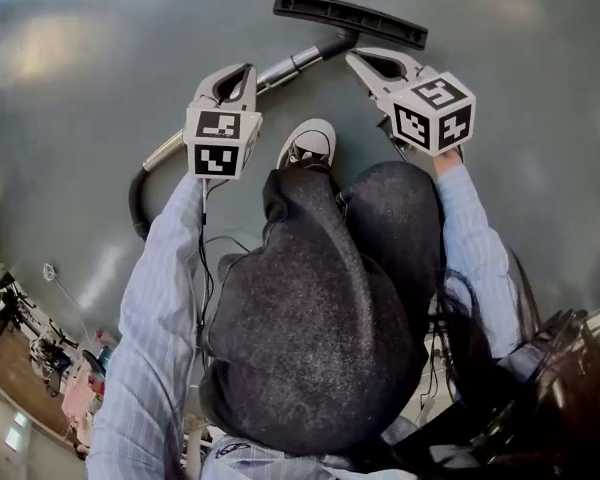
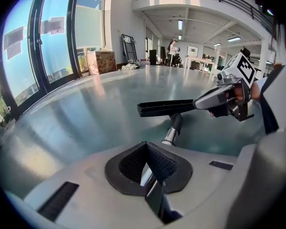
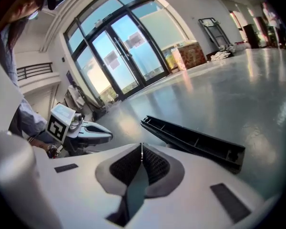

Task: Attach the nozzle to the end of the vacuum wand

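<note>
Since my left hand-held gripper (image 1: 247, 69) and right hand-held gripper (image 1: 353, 58) hang clenched on nothing, I judge the nozzle (image 1: 350, 18) ahead may slip off the wand (image 1: 295, 61) if half seated.

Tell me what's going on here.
A person holds a gripper in each hand over a grey floor. The left gripper and right gripper are both shut and hold nothing. Below them lies the wand, with the nozzle seemingly already seated on its end. The left gripper hovers over the wand, the right gripper beside the nozzle.
</note>
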A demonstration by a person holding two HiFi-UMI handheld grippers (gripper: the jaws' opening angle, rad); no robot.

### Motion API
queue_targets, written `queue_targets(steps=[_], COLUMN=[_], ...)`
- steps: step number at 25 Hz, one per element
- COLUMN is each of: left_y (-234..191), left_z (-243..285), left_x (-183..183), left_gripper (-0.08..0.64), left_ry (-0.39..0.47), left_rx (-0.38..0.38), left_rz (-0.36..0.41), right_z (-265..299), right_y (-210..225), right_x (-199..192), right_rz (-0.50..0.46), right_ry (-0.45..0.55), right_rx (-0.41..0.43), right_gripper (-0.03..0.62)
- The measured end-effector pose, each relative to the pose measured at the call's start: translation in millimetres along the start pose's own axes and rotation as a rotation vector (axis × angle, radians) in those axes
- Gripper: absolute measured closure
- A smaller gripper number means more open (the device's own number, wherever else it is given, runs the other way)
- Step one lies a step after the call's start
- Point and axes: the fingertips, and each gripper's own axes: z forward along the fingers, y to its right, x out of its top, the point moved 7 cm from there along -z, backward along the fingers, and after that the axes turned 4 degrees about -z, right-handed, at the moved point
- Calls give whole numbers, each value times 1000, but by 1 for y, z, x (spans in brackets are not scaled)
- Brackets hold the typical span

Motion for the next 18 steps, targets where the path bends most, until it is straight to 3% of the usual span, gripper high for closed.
queue_targets(steps=[6,14,18], left_y=[-7,-20,-7], left_z=[-74,-192,-261], left_x=[17,43,78], left_gripper=[555,555,555], left_ry=[-27,-29,0], left_rx=[48,102,107], left_rz=[6,-262,-304], right_z=[-17,-57,-100], right_y=[-48,-131,-175], right_x=[30,95,134], right_rz=[32,42,26], right_ry=[-26,-100,-151], right_rx=[-23,-1,15], right_gripper=[583,583,583])
